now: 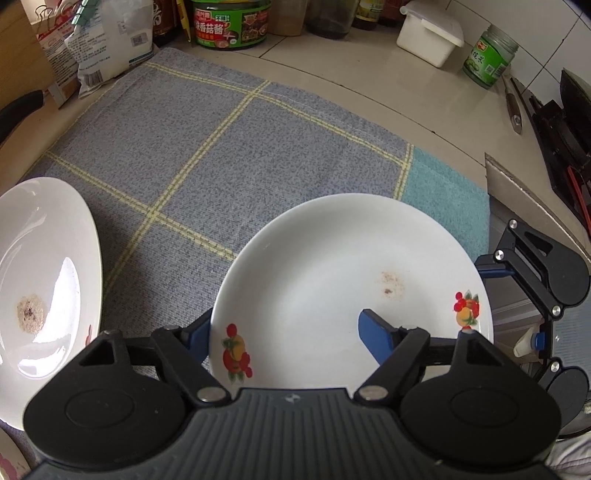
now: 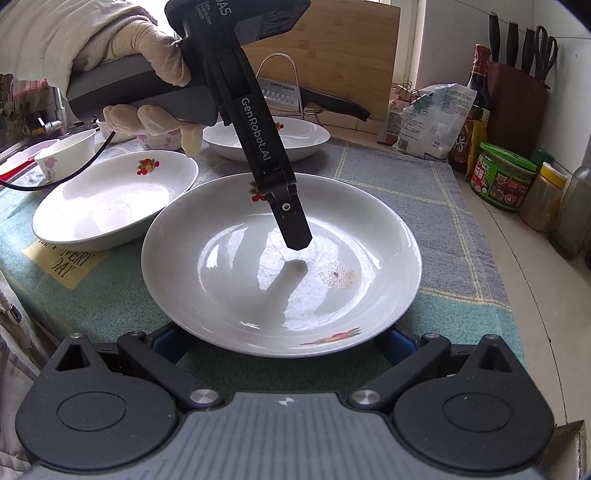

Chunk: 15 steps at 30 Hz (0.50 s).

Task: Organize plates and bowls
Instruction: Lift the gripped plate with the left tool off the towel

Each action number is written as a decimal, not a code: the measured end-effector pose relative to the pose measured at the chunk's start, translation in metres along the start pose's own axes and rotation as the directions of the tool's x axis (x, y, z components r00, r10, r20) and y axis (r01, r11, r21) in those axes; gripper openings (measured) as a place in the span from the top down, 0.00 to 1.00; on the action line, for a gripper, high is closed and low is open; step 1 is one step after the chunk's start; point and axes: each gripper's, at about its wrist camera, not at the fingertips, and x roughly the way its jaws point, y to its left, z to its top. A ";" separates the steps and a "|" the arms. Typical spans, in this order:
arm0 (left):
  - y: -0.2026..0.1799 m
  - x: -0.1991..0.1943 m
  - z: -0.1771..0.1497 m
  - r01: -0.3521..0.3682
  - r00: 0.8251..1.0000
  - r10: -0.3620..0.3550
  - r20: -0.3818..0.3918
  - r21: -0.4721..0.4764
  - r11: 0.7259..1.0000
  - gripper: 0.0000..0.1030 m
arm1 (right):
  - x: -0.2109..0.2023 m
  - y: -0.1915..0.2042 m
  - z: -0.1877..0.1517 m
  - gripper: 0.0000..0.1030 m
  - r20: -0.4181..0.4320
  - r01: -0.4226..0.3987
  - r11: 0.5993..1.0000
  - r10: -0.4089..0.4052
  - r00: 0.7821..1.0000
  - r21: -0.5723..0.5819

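A white plate with fruit decals [image 1: 332, 280] [image 2: 236, 258] lies on the grey checked cloth [image 1: 207, 147]. My left gripper [image 1: 284, 332] is open and straddles its near rim: one blue finger [image 1: 376, 336] is over the inside, the other [image 1: 197, 332] is outside the rim. In the right wrist view one left finger [image 2: 295, 229] hangs just above the plate's bowl. My right gripper [image 2: 280, 341] is open at the plate's opposite rim, its blue fingers [image 2: 168, 341] mostly hidden under the plate. A second plate [image 1: 40, 273] [image 2: 110, 199] lies beside it, a third [image 2: 295, 136] behind.
Small flowered bowls [image 2: 70, 151] stand at the far left by the sink. Jars [image 1: 231, 24], bottles, a white box [image 1: 430, 37] and bags line the wall. A knife block [image 2: 517, 103] and cleaver rack [image 2: 288, 92] stand behind. A stove [image 1: 561, 147] is on the right.
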 end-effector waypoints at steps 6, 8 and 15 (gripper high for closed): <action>-0.003 -0.002 -0.001 -0.010 1.000 0.010 0.007 0.016 1.000 0.24 | 0.000 0.000 0.003 0.00 -0.015 0.007 1.000 -0.007 1.000 0.004; -0.003 -0.004 -0.002 -0.010 1.000 0.010 0.015 0.022 1.000 0.24 | 0.000 -0.002 0.003 0.00 -0.018 0.010 1.000 -0.010 1.000 0.012; -0.006 -0.011 0.001 -0.022 0.999 0.020 0.046 0.037 0.999 0.24 | -0.001 -0.005 0.008 0.00 -0.015 0.025 1.000 -0.025 1.000 0.005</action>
